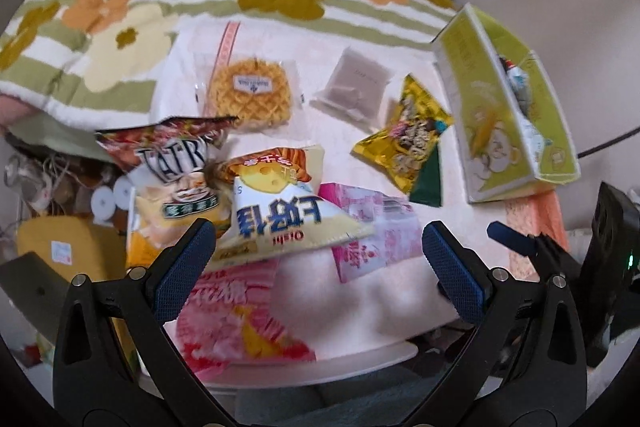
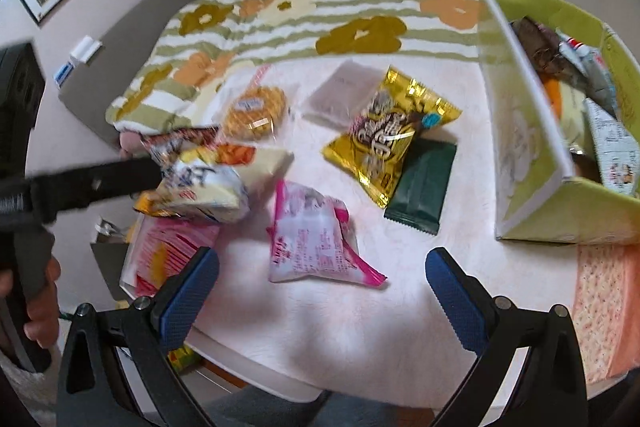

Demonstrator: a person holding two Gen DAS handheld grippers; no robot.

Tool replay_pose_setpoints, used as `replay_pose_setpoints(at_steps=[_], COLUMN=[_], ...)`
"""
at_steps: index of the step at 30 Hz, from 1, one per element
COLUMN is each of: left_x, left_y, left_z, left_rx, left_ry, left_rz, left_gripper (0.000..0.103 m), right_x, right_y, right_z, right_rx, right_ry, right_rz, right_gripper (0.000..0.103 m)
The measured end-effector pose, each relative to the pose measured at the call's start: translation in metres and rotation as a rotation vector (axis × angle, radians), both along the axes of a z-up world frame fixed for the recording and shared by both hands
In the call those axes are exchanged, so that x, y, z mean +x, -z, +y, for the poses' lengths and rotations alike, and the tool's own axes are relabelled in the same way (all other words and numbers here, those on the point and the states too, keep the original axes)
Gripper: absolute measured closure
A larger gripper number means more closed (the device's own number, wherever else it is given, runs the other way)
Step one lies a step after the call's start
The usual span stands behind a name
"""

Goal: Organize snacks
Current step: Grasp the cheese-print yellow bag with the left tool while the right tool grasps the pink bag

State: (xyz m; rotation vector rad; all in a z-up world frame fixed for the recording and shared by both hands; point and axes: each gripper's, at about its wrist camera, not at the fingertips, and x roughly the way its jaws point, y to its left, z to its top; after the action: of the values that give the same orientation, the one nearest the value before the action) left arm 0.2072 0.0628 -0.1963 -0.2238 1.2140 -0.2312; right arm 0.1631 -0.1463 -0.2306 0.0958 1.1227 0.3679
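Both grippers hang with jaws released over the white table (image 2: 360, 327): left gripper (image 1: 316, 263), right gripper (image 2: 322, 291). Nearest, a crinkly pink-and-white snack pouch (image 2: 312, 239) lies with its long axis near-to-far. Beyond it, a glossy gold foil packet (image 2: 390, 135) overlaps a matte dark-green wrapper (image 2: 424, 187). At far right stands the stiff green cardboard box (image 2: 532, 155), holding snacks.
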Motion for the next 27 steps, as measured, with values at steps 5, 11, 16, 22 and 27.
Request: replay_pose_setpoints(at_steps=[5,11,16,22,27], left_x=[0.021,0.035,0.041,0.039,0.037], left_y=[0.024,0.046,0.059,0.076,0.08], left_z=[-0.011,-0.012,-0.016,-0.023,-0.024], left_rx=[0.061,0.111,0.116,0.135,0.149], left_ry=[-0.014,-0.047,-0.051,-0.042,-0.034], left_rz=[0.045,0.074,0.105,0.137,0.136], left_gripper=[0.005,0.013,0.017,0.025,0.035], right_x=[0.015,0.029,0.035,0.036,0.035], right_y=[0.024,0.039,0.048,0.056,0.06], right_z=[0.007,0.013,0.023,0.028,0.031], right_rx=[-0.017,-0.009,-0.018,-0.034,-0.054], right_ry=[-0.056,-0.096,-0.147,-0.183,-0.206], right_rz=[0.031,0.057,0.057,0.047,0.034], right_gripper=[0.0,0.0,0.0,0.0,0.0])
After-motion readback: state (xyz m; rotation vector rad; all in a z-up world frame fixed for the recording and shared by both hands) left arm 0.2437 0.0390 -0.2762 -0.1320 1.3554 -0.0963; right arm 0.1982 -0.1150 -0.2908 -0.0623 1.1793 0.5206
